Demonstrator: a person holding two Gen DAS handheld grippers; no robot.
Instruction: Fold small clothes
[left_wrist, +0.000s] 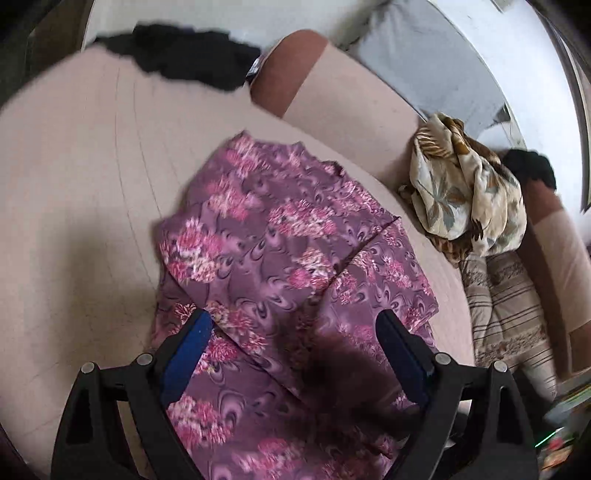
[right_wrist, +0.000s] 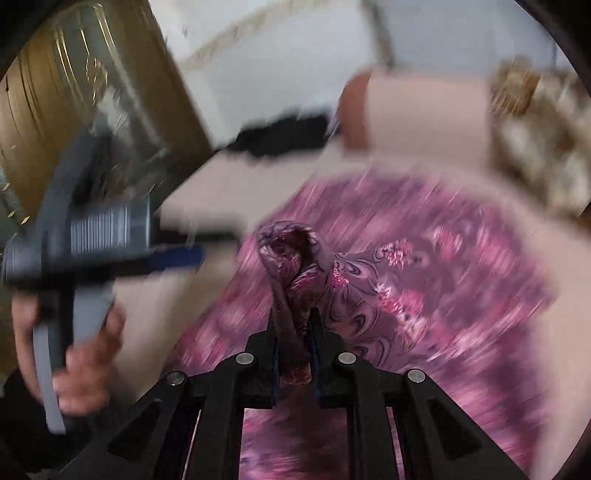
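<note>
Lying spread over the beige sofa seat (left_wrist: 81, 192), the purple floral garment (left_wrist: 280, 236) has one part doubled over itself, its upper edge reaching toward the brown armrest (left_wrist: 284, 74). The left gripper (left_wrist: 295, 332) hangs above the garment's near end with its jaws spread wide and nothing between the blue pads (left_wrist: 186, 354). The right gripper (right_wrist: 293, 317) is clenched on a bunched fold of the same garment (right_wrist: 424, 236), the pinched cloth standing up in a loop above the fingertips; the rest of the fabric trails down, heavily blurred. In the right wrist view a hand (right_wrist: 85, 373) grips the left gripper's grey handle (right_wrist: 74, 236) at the left edge. A black cloth (left_wrist: 184, 55) lies at the far edge of the seat. A cream leaf-print cloth (left_wrist: 465, 184) sits crumpled by the backrest, touching a striped cushion (left_wrist: 509, 317). No basket, bin or other container shows in either view.
</note>
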